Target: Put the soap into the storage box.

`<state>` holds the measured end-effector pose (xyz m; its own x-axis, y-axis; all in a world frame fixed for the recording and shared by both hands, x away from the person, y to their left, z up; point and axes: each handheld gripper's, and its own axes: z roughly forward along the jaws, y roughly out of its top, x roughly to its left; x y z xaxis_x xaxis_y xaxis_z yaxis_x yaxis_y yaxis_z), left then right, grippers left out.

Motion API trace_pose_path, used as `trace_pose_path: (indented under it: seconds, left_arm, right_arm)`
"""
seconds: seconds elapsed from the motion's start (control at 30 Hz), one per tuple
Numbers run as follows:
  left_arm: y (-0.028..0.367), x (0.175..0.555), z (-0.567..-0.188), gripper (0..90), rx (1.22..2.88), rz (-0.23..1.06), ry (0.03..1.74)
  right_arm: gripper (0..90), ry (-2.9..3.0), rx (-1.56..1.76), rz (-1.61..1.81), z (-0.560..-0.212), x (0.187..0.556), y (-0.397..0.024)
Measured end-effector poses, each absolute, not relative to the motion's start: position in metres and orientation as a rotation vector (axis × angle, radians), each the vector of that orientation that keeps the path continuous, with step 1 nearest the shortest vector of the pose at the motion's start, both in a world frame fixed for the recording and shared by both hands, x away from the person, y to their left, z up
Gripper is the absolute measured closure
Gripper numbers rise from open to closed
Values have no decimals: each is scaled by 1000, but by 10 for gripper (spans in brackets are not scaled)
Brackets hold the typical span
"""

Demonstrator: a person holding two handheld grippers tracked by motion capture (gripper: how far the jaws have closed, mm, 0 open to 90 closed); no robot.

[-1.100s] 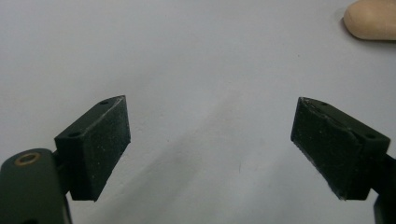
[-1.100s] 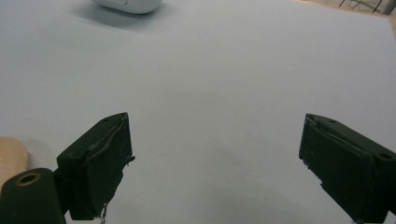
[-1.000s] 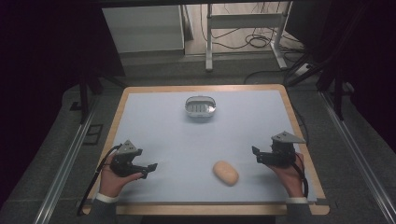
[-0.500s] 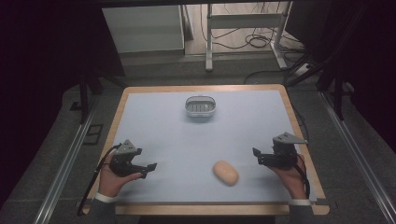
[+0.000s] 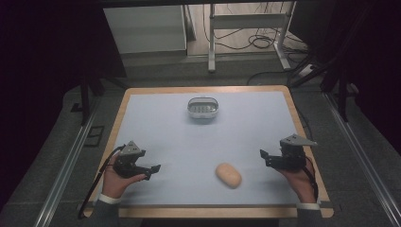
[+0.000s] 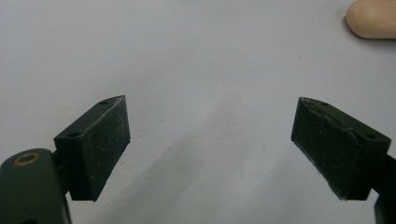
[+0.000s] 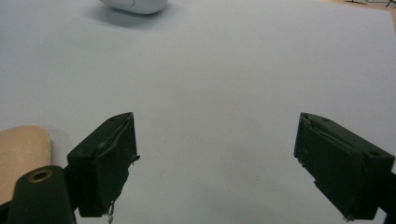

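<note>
- You are at the start of the reach: your left gripper (image 5: pixel 150 171) rests near the tabletop's (image 5: pixel 156 118) near-left corner and your right gripper (image 5: pixel 265 158) near the near-right corner, neither touching anything.
- Both grippers stand wide apart at the jaws and hold nothing; the left gripper view and the right gripper view each show bare tabletop between the black pads.
- The bread roll (image 5: pixel 229 175) lies close to the near edge, a little right of centre, between your two grippers and nearer the right one. It peeks in at the top right corner of the left gripper view (image 6: pixel 372 21) and at the lower left of the right gripper view (image 7: pixel 21 151).
- The small white basket (image 5: pixel 203 108) sits well apart from the roll, near the far edge at about its middle.
- Judged from this layout, the next move is likely yours on the right: swing that gripper toward the roll, lower the open jaws to either side of it, and close gently, since it looks soft and easily squashed.
- No brand, label or writing can be read on the roll, the basket or the grippers.
</note>
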<state>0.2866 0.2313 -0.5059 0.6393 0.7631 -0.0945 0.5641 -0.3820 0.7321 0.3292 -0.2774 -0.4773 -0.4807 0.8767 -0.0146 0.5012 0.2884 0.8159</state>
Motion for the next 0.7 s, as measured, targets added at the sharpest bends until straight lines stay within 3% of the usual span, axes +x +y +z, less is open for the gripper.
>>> trace_pose_path:
  seconds: [0.7]
  left_arm:
    - [227,287,-508,117,2113,329,1024]
  right_arm:
    - [155,2219,1160,1032,-452,329,-255]
